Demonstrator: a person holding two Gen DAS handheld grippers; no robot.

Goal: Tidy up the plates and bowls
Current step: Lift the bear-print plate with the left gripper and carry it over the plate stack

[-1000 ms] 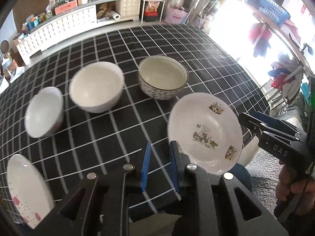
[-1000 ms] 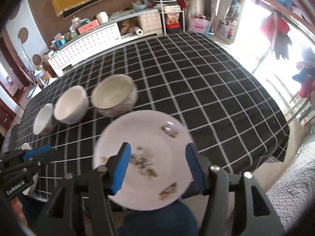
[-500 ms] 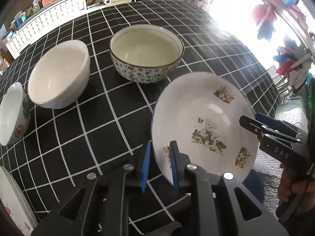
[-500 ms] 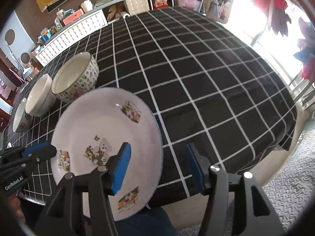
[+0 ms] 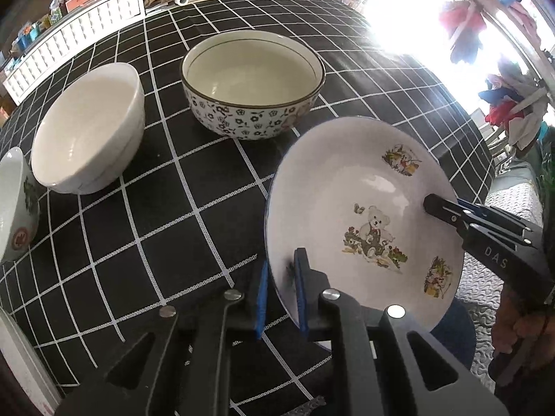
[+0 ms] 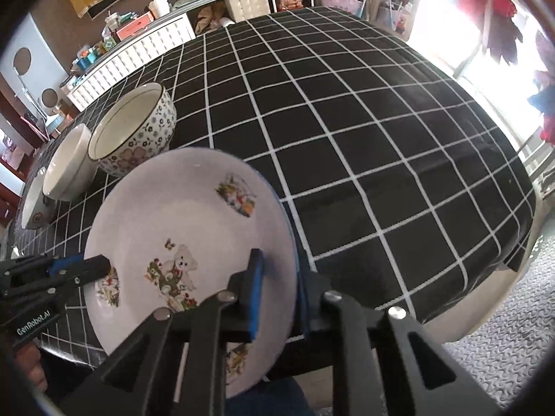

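A white plate with a teddy-bear print (image 5: 364, 208) (image 6: 180, 222) is held tilted above the near edge of the table. My left gripper (image 5: 281, 270) is shut on its left rim. My right gripper (image 6: 277, 277) is shut on its right rim; its black fingers also show in the left wrist view (image 5: 447, 211). A flower-patterned bowl (image 5: 253, 83) (image 6: 131, 128) stands just beyond the plate. A plain white bowl (image 5: 86, 128) (image 6: 66, 163) stands to its left, and a small bowl with a red mark (image 5: 15, 204) (image 6: 33, 204) further left.
The table carries a black cloth with a white grid (image 6: 347, 121). Another white plate's rim (image 5: 20, 357) shows at the lower left. White drawer units (image 6: 138, 48) line the far wall. The table edge drops off at the right (image 6: 520, 242).
My right gripper has closed from wide open onto the plate's right rim. My left gripper has moved up to the plate and now clamps its left rim. The plate sits closer and more tilted.
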